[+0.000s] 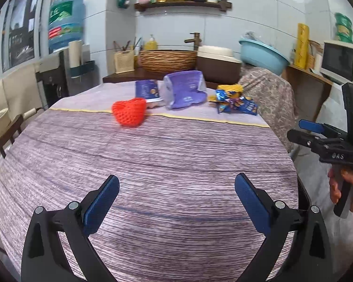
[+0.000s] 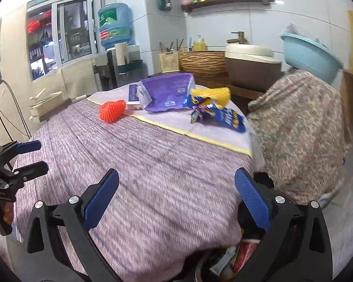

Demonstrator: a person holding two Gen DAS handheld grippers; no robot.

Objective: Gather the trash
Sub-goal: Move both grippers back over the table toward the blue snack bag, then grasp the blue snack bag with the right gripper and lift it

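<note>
Lay at far end of cloth-covered table (image 1: 153,155), largest first:
- Purple plastic bag (image 1: 184,89), crumpled, mouth gaping.
- Blue snack wrappers (image 1: 237,102), twisted, beside yellow foam net (image 1: 230,88).
- Red foam net (image 1: 129,111), cupped, nearest.

Left gripper (image 1: 176,195) and right gripper (image 2: 176,195): jaws spread wide, empty, well short of trash.

Both wrist views low over the near table (image 1: 176,152) edge, facing the far clutter, shared tabletop
</note>
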